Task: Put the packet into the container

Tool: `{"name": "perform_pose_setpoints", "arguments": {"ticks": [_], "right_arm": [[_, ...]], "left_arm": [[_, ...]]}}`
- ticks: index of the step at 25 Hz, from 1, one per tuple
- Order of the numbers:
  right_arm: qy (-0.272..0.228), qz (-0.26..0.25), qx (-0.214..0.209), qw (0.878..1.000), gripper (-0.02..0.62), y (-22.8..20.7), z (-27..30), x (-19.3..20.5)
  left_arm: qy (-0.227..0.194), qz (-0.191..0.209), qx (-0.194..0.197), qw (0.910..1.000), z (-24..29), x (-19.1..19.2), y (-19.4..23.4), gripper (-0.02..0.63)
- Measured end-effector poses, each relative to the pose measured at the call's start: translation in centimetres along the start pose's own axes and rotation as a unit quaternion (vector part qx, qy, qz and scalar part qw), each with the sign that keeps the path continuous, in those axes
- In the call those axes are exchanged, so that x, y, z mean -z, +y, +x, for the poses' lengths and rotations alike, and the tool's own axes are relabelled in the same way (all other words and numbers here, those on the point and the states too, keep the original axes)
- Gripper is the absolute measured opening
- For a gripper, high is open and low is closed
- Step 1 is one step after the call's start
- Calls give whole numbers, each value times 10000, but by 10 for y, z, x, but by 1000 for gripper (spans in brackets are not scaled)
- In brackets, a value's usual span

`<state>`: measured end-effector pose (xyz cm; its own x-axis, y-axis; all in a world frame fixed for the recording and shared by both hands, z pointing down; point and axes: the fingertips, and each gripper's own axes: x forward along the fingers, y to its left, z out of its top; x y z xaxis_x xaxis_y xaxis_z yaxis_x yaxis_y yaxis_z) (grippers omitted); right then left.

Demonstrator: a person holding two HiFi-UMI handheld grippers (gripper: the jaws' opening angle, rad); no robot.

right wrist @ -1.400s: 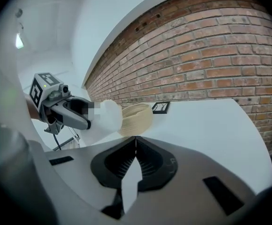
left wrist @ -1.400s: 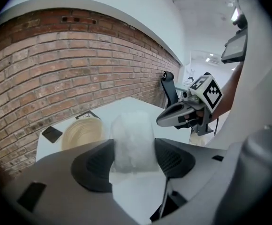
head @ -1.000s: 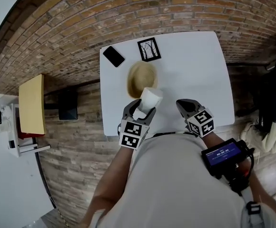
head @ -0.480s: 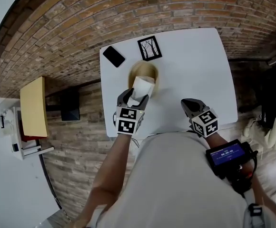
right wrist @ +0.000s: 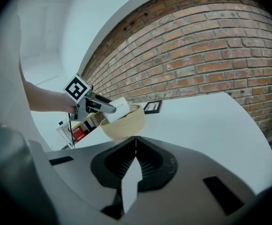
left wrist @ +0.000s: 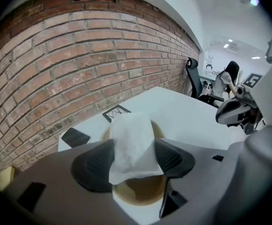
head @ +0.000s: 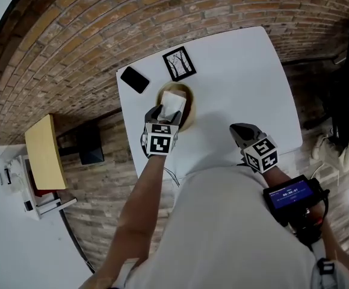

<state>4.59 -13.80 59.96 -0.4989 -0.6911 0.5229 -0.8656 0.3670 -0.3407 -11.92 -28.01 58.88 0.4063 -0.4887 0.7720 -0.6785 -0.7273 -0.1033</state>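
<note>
White table set against a brick wall, seen steeply from above. Step in hand: the carry looks near its end and the drop is not yet made. Left gripper is clamped on the packet, pads pressing the white wrapper from both sides at its lower part. The packet stands upright between the jaws and hangs over the mouth of the container, a round tan bowl, clear of its floor as far as the left gripper view shows. Bowl interior looks bare beneath it. Right gripper rests well apart over the near right part of the table, jaws closed tip to tip with nothing between them; by my reading it has no part in this step. Next move, as I judge it: lower the packet inside the rim, keep it centred over the bowl, then part the jaws so it drops in, and lift away without catching the rim or tipping what looks a light bowl. Count: one packet, one container, two grippers, one table. Also on the table, beyond the bowl toward the wall: one black phone lying flat, and one black-framed card with a tree-like pattern, both near the bowl, neither touching it.
</note>
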Motion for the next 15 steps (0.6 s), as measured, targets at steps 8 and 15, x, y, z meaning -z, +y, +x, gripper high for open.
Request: {"name": "perform_pose_setpoints", "arguments": {"ticks": [8, 15], "right_arm": [[29, 222, 213, 9995, 8, -12, -2, 4], [22, 302, 301, 9991, 8, -12, -2, 5]], "left_arm": [[436, 228, 124, 9987, 35, 12, -5, 291], [669, 351, 171, 9970, 52, 23, -9, 291]]}}
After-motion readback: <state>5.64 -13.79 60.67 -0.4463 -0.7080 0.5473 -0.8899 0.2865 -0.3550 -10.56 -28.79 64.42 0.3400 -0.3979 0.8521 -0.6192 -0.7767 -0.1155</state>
